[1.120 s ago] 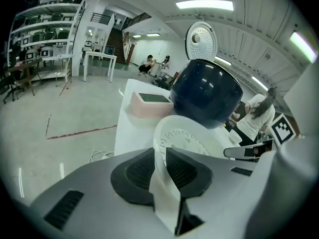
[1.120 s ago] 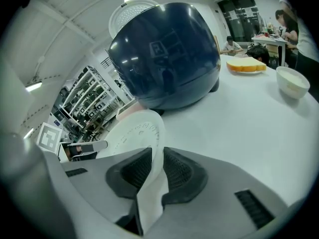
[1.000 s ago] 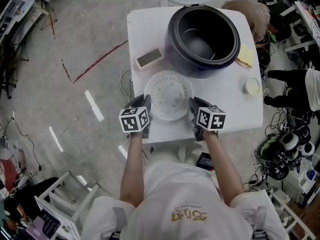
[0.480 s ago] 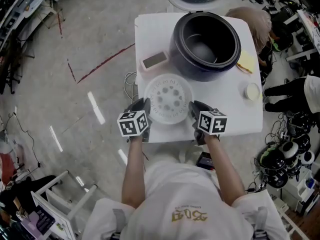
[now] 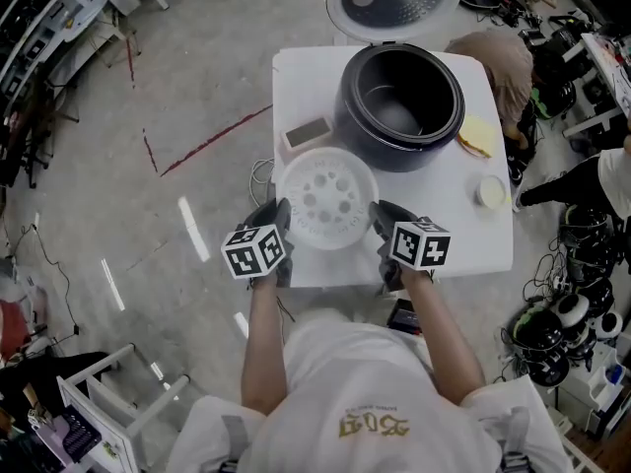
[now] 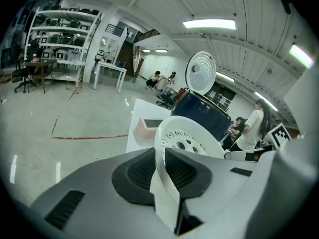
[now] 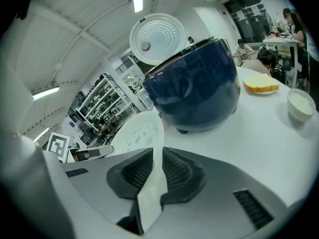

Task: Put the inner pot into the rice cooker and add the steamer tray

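Steamer tray (image 5: 325,197) held just above counter (image 5: 449,239), short of open rice cooker (image 5: 399,92). Left tool (image 5: 280,212) and right tool (image 5: 378,214) nip opposite rim edges; right jaws just closing tighter. Judged light, stiff, thin plastic, slippery: hold by the rim, level.

The steamer tray (image 5: 326,197) is white, pierced with holes — the rice cooker (image 5: 394,154) dark navy.

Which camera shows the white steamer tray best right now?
The head view: it looks down on the whole round steamer tray, with its holes and almost all of its rim visible. The left gripper view and the right gripper view each show only its rim edge-on up close, plus a slice of the perforated face.
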`<state>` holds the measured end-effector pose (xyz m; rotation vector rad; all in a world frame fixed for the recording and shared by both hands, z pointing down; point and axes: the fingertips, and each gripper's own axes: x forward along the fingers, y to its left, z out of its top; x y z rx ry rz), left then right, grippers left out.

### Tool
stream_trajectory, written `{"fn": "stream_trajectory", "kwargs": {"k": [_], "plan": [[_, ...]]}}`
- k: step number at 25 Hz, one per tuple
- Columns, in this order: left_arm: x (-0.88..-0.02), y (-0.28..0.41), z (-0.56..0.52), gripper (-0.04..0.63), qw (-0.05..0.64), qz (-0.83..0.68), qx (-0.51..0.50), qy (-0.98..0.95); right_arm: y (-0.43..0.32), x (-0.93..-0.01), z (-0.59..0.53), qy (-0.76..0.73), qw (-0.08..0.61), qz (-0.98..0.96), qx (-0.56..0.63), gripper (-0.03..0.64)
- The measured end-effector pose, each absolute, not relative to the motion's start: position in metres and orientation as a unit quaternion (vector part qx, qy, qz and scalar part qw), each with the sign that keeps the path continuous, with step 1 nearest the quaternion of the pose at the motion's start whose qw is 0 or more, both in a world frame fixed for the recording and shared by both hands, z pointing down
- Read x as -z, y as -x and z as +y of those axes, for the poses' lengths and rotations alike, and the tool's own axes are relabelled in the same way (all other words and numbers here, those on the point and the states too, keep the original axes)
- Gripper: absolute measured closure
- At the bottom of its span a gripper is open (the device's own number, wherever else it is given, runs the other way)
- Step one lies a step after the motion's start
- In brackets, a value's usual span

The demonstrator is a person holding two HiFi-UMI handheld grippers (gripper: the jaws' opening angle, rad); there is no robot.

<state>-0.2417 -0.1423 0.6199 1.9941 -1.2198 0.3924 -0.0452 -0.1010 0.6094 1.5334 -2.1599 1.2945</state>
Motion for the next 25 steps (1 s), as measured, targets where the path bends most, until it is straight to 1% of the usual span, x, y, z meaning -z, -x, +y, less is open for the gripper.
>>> {"fn": "stream_trajectory", "kwargs": {"k": [6, 13, 25], "plan": [[-0.588, 0.252, -0.146, 0.525, 0.381, -0.486, -0.101, -0.78, 0.054, -0.578, -0.108, -0.51, 0.075, -0.747, -0.419, 0.548], [-0.559, 0.266, -0.153, 0.525, 0.366, -0.491, -0.072, -0.787, 0.067, -0.541, -0.117, -0.506, 0.049, -0.767, -0.392, 0.551], [-0.494, 0.27, -0.18, 0.526, 0.32, -0.469, -0.036, -0.823, 0.071, -0.488, -0.137, -0.517, -0.009, -0.778, -0.356, 0.552]]}}
